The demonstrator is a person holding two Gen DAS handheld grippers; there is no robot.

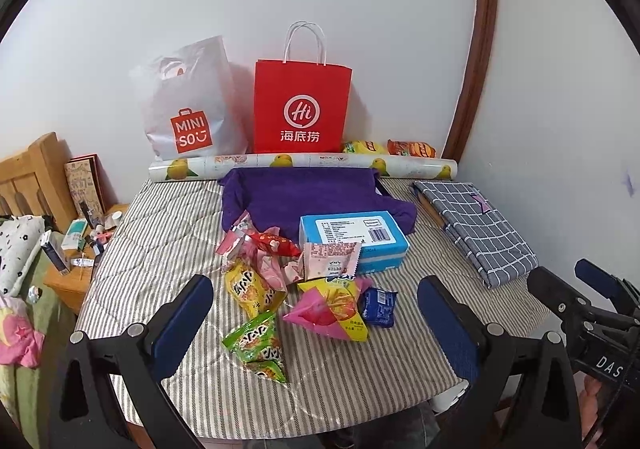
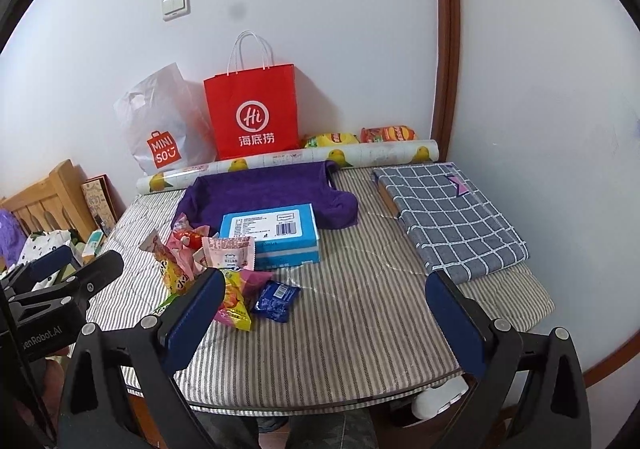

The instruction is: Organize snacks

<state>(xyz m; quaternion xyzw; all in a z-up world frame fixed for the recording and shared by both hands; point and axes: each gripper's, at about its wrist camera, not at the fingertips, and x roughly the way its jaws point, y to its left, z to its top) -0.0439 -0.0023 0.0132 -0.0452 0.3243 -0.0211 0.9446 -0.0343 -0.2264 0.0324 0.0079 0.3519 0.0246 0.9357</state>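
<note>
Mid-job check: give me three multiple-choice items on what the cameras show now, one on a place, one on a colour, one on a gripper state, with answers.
1. Where does the blue box lie?
A. inside the red paper bag
B. on the striped table cover, against the purple cloth
C. on the checked cloth

2. What colour is the small snack packet at the right edge of the snack pile?
A. dark blue
B. orange
C. white

3. How do the two grippers stand?
A. both shut on snacks
B. left shut, right open
C. both open and holding nothing

Answers:
1 B, its far edge meets the purple cloth, with the red paper bag upright at the wall.
2 A, the wrapper is dark blue in both views.
3 C, the left gripper and right gripper show wide gaps with nothing between the fingers.
</note>
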